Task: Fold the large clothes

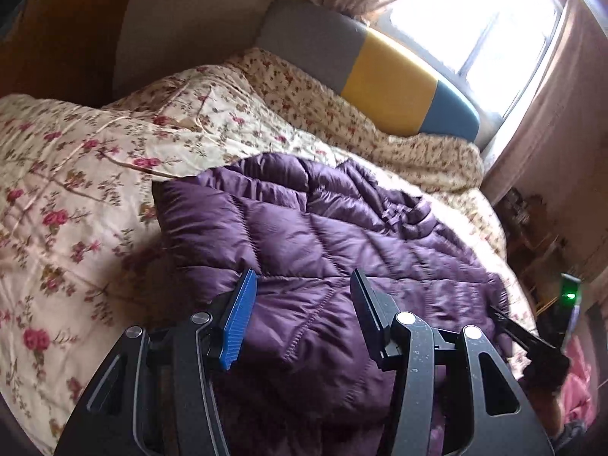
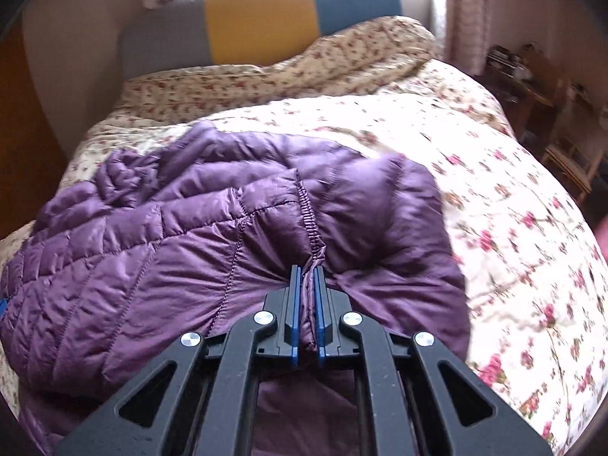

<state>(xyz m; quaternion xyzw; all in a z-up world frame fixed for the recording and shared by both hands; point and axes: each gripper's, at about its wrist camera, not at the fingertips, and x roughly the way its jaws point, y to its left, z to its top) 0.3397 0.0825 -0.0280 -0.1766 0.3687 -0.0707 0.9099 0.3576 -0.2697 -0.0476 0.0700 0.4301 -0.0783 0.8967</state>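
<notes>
A purple quilted puffer jacket [image 1: 323, 243] lies bunched on the floral bedspread [image 1: 76, 174]. My left gripper [image 1: 302, 283] is open, its blue-padded fingers spread just above the jacket's near part, holding nothing. The jacket fills the middle of the right wrist view [image 2: 190, 235]. My right gripper [image 2: 307, 273] is shut on a gathered elastic edge of the jacket, the fabric pinched between its blue pads. The other gripper shows as a dark shape at the right edge of the left wrist view [image 1: 532, 345].
A headboard [image 1: 380, 72] in grey, yellow and blue stands at the far end of the bed under a bright window [image 1: 475, 19]. A rumpled floral quilt [image 2: 304, 64] lies by it. Wooden furniture [image 2: 532, 87] stands to the bed's right.
</notes>
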